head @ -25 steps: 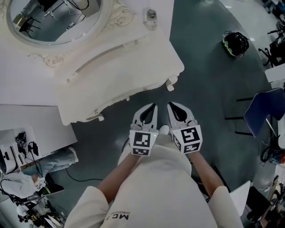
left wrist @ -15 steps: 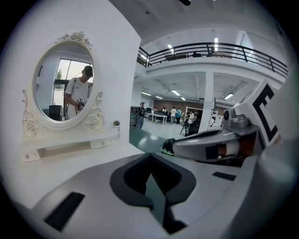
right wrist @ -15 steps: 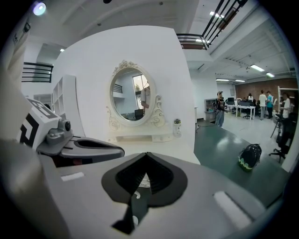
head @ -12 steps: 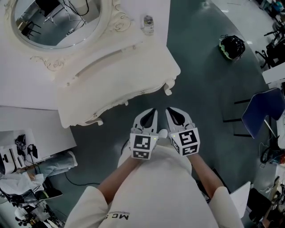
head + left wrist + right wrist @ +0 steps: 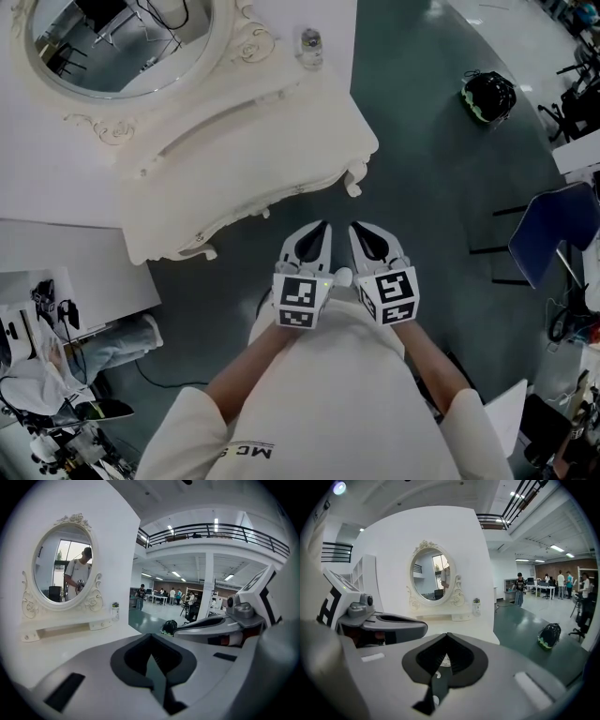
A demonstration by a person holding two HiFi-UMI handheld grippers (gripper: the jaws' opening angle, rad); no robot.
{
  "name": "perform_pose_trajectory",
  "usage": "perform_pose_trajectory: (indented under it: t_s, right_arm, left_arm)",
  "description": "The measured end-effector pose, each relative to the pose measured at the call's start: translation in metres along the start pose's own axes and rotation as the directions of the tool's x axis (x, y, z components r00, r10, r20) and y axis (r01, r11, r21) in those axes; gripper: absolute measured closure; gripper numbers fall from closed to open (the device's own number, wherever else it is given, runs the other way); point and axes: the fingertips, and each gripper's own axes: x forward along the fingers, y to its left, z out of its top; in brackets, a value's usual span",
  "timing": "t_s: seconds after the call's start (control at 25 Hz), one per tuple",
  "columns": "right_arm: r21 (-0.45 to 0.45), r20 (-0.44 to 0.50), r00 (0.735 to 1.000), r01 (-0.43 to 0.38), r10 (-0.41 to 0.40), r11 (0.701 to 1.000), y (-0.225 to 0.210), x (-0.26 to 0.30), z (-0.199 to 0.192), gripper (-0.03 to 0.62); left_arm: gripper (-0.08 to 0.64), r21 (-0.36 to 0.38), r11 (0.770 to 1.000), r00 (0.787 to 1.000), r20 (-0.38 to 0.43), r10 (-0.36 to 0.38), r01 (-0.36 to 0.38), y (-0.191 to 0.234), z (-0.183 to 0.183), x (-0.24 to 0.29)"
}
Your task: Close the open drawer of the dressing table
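In front of the person's torso, the left gripper (image 5: 323, 225) and right gripper (image 5: 356, 227) are held side by side over the floor (image 5: 431, 206), each with its jaws closed together on nothing. The white dressing table (image 5: 234, 159) with its oval mirror (image 5: 112, 37) stands ahead and to the left, apart from both. Its drawer (image 5: 272, 197), on the front edge facing them, looks pushed in. A small bottle (image 5: 308, 42) stands on the tabletop's far corner.
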Motion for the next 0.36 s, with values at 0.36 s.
perform_pose_trajectory:
  t_s: [0.36]
  right_arm:
    - [0.036, 0.014, 1.000, 0.011, -0.011, 0.999, -0.007, -0.010, -0.004, 0.591]
  left_arm:
    - [0.552, -0.009, 1.000, 1.000, 0.013, -0.018, 0.019, -0.013, 0.002, -0.009]
